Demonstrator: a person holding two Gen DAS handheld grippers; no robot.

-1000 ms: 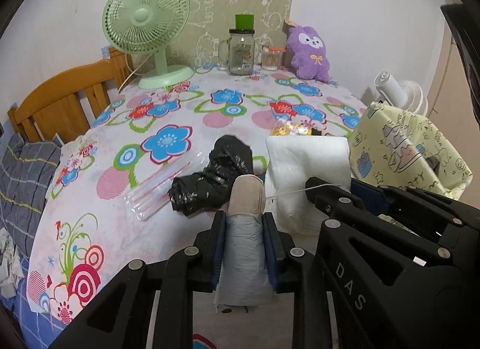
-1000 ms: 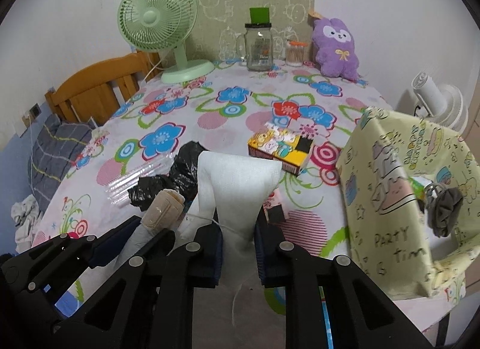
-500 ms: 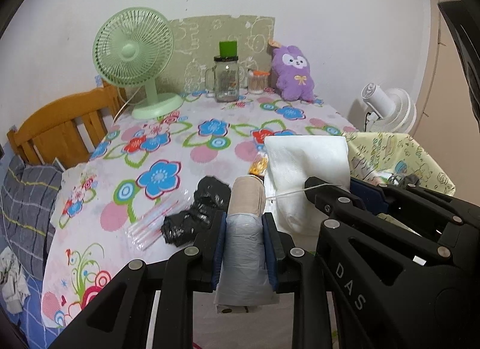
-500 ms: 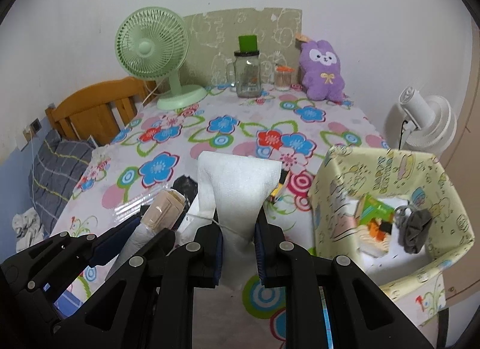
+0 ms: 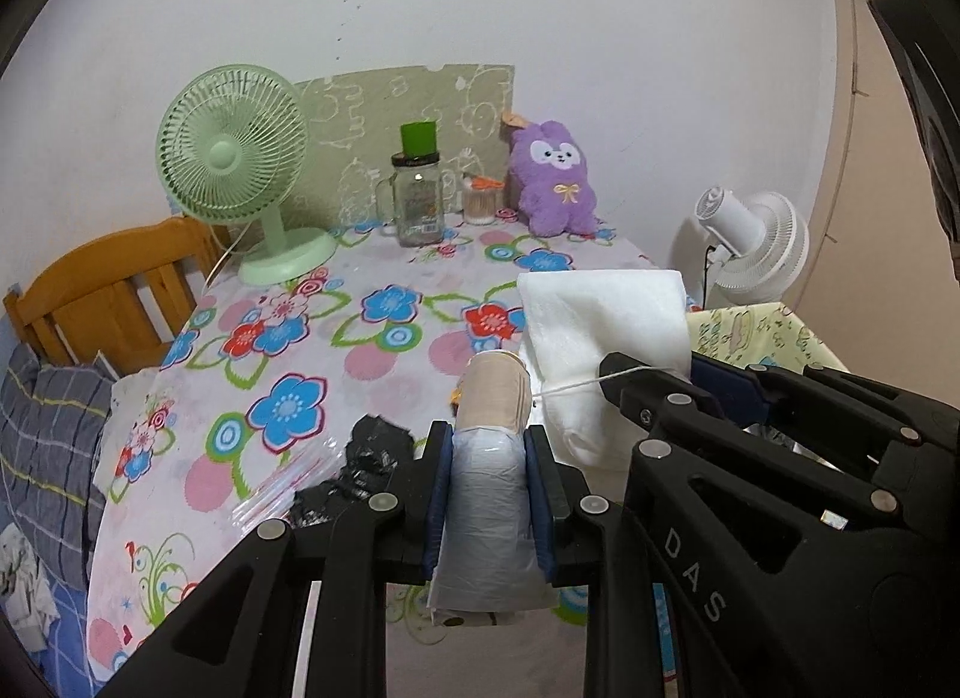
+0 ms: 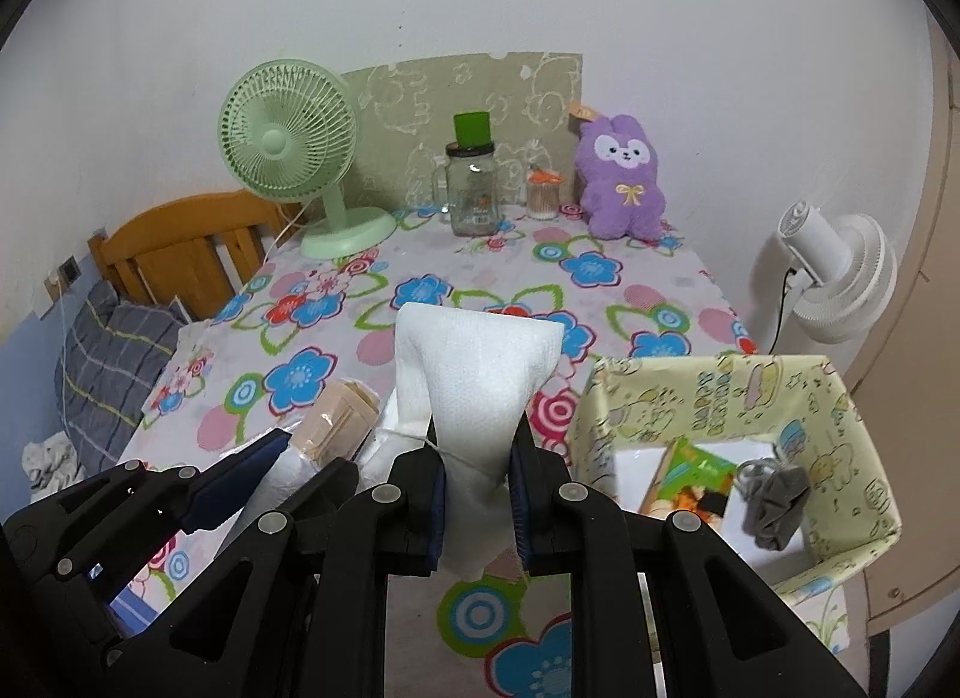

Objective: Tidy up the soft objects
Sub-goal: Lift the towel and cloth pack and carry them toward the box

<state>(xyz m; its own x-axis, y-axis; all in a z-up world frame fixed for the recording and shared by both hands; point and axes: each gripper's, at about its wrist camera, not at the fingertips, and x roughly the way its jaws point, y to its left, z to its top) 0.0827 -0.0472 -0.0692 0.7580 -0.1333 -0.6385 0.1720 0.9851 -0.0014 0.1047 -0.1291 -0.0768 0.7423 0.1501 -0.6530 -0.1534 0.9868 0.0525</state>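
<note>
Left gripper clamps a grey roll; right gripper clamps a white cloth, near the bin on the right.

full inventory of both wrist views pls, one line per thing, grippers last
table: 1, flower-print cloth, fills the foreground
desk fan: 1, green, far left of table
glass jar: 1, clear with green cap, far middle
small jar: 1, clear, orange top, right of the glass jar
plush bunny: 1, purple, far right
fabric box: 1, yellow print, table's right edge, scrunchie and packets inside
scrunchie: 1, grey, in the box
black bag: 1, crumpled, near left
clear plastic sleeve: 1, beside the black bag
white fan: 1, beyond the table, right
roll: 1, grey and beige, held
white cloth: 1, folded, held
left gripper: fingers shut on roll
right gripper: fingers shut on white cloth
</note>
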